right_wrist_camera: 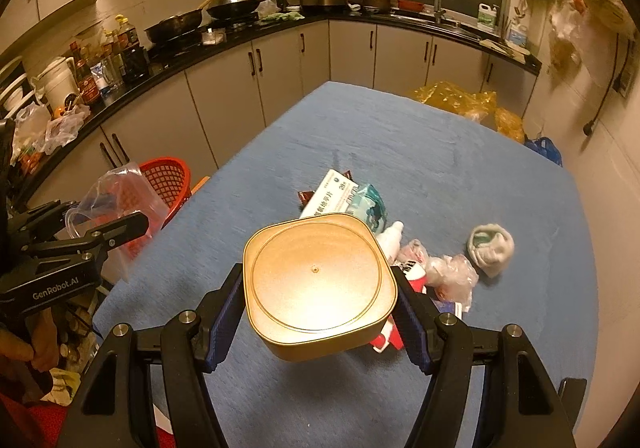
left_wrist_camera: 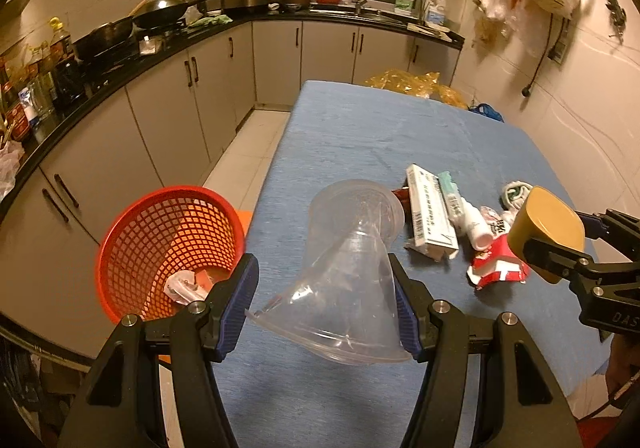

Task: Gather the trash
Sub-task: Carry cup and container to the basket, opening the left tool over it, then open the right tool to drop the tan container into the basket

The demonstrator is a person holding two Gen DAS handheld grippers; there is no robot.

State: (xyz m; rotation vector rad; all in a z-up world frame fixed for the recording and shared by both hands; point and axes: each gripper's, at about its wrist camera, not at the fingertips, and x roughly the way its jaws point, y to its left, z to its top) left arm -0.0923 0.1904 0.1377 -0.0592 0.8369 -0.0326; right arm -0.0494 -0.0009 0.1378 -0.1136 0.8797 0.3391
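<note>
- Left gripper (left_wrist_camera: 322, 302) on my feed is clamped on a clear plastic cup (left_wrist_camera: 352, 272), its blue pads pressing the crumpled cup's flared end from both sides, with the other end pointing away from the camera.
- Cup and left gripper hang over the near left part of the blue-covered table (left_wrist_camera: 360, 136), close to its left edge.
- Just beyond that edge I see a red mesh basket (left_wrist_camera: 168, 244), tipped so its mouth faces the camera, with some white and red scraps lying in its bottom.
- Right gripper (right_wrist_camera: 320, 298) is closed on a gold square tin (right_wrist_camera: 318, 288) with rounded corners; I see the pads bearing on two opposite sides, and its flat face with a raised ring is turned to the camera.
- From the left wrist view I see the same tin held above the table at the right, over the pile of rubbish.
- That pile lies mid-table: a white medicine box (left_wrist_camera: 430, 208), a teal packet (right_wrist_camera: 370, 204), a small white bottle (right_wrist_camera: 392, 238), a crushed red and white carton (left_wrist_camera: 498, 268), a crumpled clear wrapper (right_wrist_camera: 452, 272), and a balled white sock (right_wrist_camera: 491, 248) off to the right.
- A small dark red wrapper (right_wrist_camera: 306, 197) peeks out from behind the box.
- Yellow plastic bags (right_wrist_camera: 464, 98) sit past the far right corner of the table.
</note>
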